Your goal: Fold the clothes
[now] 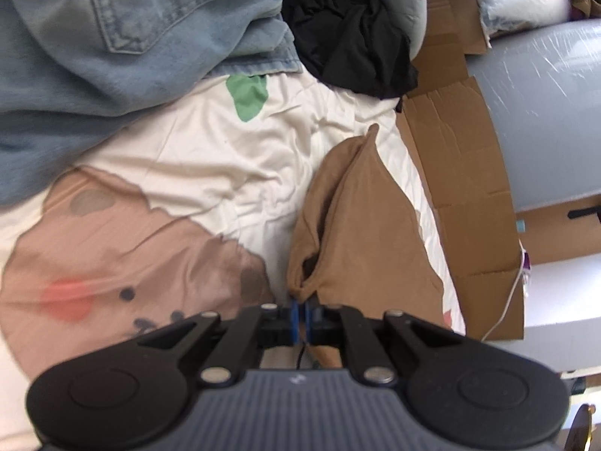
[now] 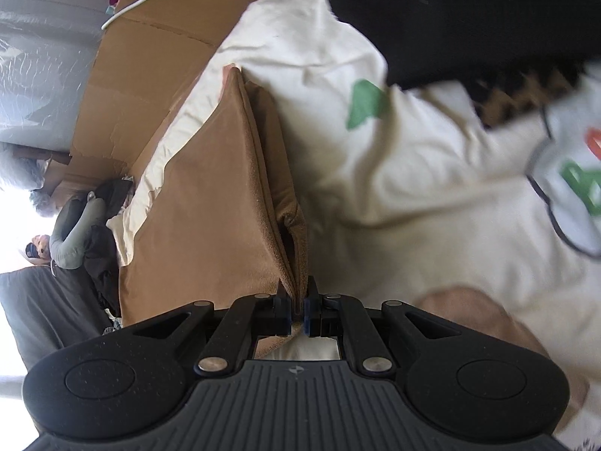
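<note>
Risk, grip loss: both tongs pinch only a thin edge of the brown garment [image 1: 360, 218]. In the inspector's judgement, a sharp pull or lift could draw the fabric out of one pair of pads, and the fold would fall open.
Risk, uneven fold: the garment already stands doubled, with layered edges visible in the right wrist view. If the two corners are carried at different heights or speeds, the layers are likely to skew.
Risk, snagging: the denim jeans [image 1: 112, 37] lie to the far left and the black garment [image 1: 349, 37] at the far side. Flattened cardboard [image 1: 462, 173] runs along the right of the bed. A wide swing could drag the brown fabric across any of these.
Risk, bedding: the cream patterned bedsheet [image 1: 233, 150] is loose and wrinkled, so a low pass might catch it up with the garment.
Left gripper [image 1: 301, 319]: jaws nearly closed, blue pads clamped on the near lower corner of the brown garment.
Right gripper [image 2: 298, 310]: jaws nearly closed, a folded edge of the same garment [image 2: 210, 203] caught between the pads.
Location of garment: on the bedsheet, right of centre, just beside the cardboard, partly raised between the two grippers.
Visibility: the far right of the right wrist view is motion-blurred; the printed item there cannot be identified.
</note>
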